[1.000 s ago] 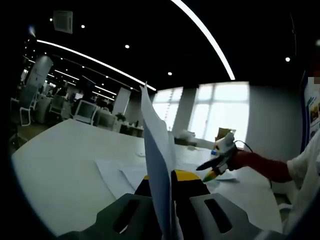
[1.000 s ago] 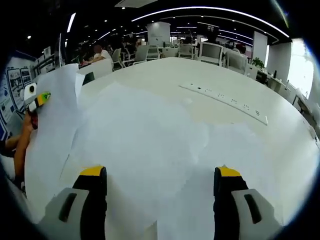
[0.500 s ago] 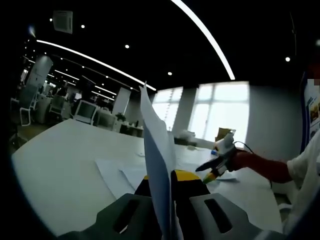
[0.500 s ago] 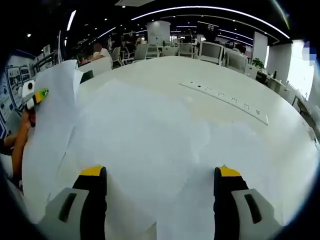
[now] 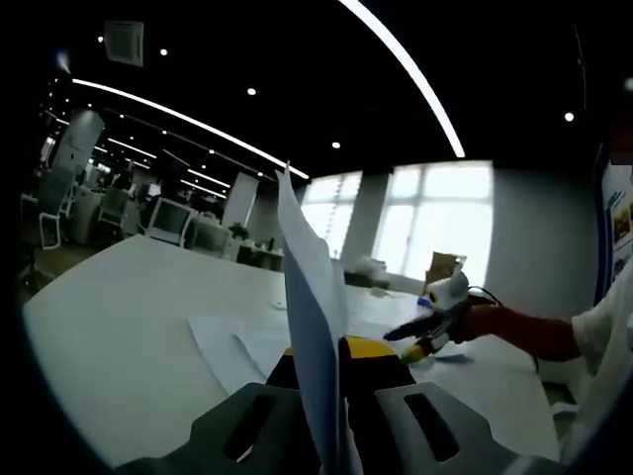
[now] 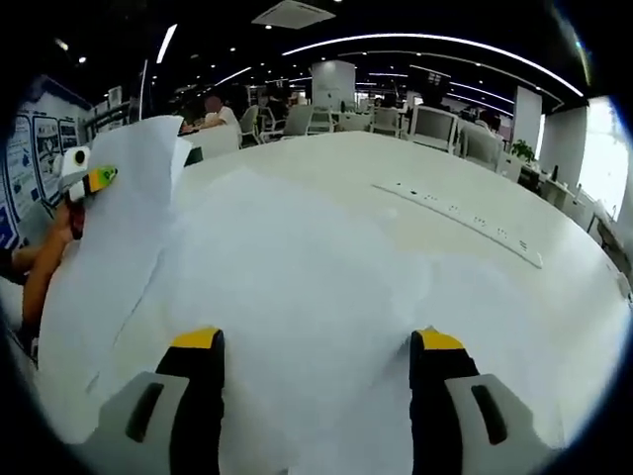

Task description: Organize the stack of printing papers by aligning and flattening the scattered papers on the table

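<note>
A wide white worktop with a smooth matte face and a rounded far edge carries the task's things. In the right gripper view it runs back toward office chairs, with a long flat strip of sockets lying across its right part. Spread over the near half are the scattered papers, thin white sheets overlapping at loose angles; their edges are faint against the white surface and hard to count. The left gripper view shows the worktop too, with a few sheets lying flat on it.

One paper sheet stands upright in the left gripper view, seen almost edge-on, its top corner pointed and its lower part cut off behind the jaws. The left tool, grey with yellow tips, has its jaws together, clamped on that sheet. The same sheet appears broad and gently curved at the left of the right gripper view, with the left tool at its upper edge and a forearm below it.

The right tool hangs over the spread papers with its yellow-tipped jaws well apart, nothing between them. It also shows small at the right of the left gripper view, its jaw gap too small to judge there.
</note>
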`<state>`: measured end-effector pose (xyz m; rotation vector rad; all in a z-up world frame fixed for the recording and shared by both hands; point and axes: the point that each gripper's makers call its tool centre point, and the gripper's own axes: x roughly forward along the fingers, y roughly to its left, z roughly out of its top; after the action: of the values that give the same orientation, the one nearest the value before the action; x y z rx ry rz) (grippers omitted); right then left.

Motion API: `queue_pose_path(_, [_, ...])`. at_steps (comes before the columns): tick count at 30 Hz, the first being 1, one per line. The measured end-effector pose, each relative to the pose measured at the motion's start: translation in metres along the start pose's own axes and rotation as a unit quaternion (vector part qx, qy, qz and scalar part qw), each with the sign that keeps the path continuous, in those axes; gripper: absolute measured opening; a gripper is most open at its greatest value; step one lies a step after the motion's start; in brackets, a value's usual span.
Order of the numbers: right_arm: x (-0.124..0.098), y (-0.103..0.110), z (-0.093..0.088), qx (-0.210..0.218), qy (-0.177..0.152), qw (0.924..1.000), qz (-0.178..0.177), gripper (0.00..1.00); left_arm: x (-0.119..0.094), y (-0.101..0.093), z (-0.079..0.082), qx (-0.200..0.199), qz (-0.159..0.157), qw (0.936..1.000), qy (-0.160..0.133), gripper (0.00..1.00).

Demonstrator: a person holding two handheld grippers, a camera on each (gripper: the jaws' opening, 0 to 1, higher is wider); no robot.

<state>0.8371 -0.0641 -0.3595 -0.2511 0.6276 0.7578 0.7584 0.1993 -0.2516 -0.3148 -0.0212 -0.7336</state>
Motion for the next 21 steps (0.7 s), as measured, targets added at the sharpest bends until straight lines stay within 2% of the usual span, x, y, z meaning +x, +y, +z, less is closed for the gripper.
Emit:
queue_pose_path(7, [0.0010, 0.0007, 0.0002, 0.001, 0.003, 1.0000, -0.001, 0.68, -0.0001, -0.0010, 0.0010, -0.001, -0.002, 1.0000, -0.001, 0.06])
queue_pose_path(19, [-0.0007, 0.0018, 0.0008, -0.002, -0.019, 0.9998, 0.002, 0.63, 0.0001, -0.0007, 0.0029, -0.001, -0.004, 1.0000, -0.003, 0.06])
queue_pose_path(21, [-0.0015, 0.0014, 0.0007, 0.001, -0.023, 0.9997, -0.002, 0.59, 0.0001, -0.0004, 0.0032, -0.001, -0.005, 1.0000, -0.003, 0.06])
